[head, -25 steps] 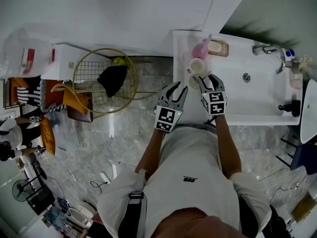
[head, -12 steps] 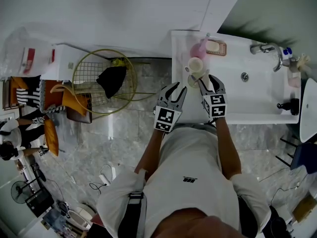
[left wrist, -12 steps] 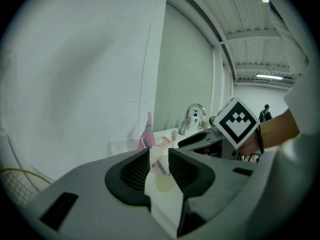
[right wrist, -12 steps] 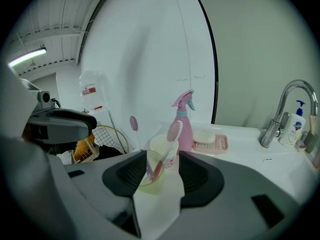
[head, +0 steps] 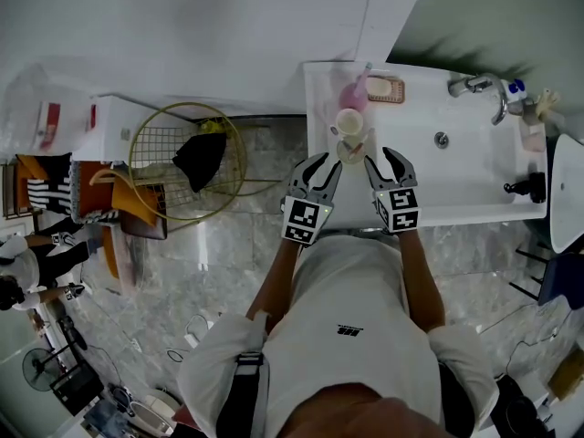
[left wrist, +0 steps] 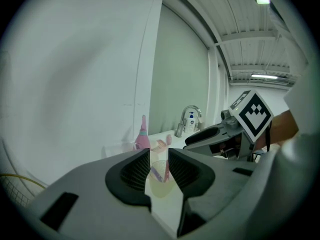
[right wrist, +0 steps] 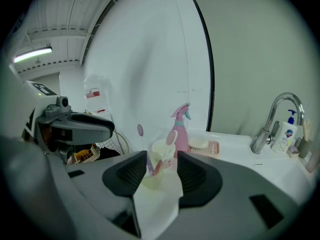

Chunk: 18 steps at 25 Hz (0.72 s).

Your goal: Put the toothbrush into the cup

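Observation:
A translucent cup stands on the white counter's left end, with a pink toothbrush and a purple one leaning inside it. My right gripper hangs just in front and to the right of the cup. Its jaws have just been opening and now stand wide, with nothing between them. My left gripper is open too, near the counter's front left edge, clear of the cup. Both gripper views look between their pads at the cup beyond.
Behind the cup stand a white cup, a pink spray bottle and a soap dish. The basin with its faucet lies to the right. A wire basket stands on the floor to the left.
My right gripper has drawn back from the cup toward the person and its jaws have spread wide. The toothbrush stays in the cup. The left gripper has hardly moved.

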Available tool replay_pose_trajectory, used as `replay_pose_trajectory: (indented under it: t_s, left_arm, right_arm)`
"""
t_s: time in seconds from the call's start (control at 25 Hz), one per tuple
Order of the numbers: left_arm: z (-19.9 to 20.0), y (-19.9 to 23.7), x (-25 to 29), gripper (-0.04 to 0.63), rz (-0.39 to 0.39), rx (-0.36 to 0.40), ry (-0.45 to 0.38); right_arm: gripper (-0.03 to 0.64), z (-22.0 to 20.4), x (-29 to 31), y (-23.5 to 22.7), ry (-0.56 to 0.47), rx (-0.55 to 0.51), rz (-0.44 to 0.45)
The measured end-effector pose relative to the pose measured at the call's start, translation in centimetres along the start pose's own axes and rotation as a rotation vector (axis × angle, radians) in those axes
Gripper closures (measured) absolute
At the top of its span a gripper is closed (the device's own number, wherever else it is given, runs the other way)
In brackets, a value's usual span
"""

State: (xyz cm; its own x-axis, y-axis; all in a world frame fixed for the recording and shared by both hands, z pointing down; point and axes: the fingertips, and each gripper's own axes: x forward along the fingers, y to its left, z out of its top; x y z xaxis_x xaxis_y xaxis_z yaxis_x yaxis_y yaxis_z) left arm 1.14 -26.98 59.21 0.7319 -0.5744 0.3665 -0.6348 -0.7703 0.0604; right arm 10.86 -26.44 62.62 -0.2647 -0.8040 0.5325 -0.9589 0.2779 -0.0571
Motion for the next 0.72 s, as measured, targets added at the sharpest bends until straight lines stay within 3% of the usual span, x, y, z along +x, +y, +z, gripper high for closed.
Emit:
replay_pose_trajectory:
  t_s: [0.72]
  left_arm:
    - [0.5,-1.9,1.8,0.485,-0.083,0.038,0.010]
  right_arm:
    - [0.419,-0.3,-2.8,-0.5,-0.015,0.022,-0.032]
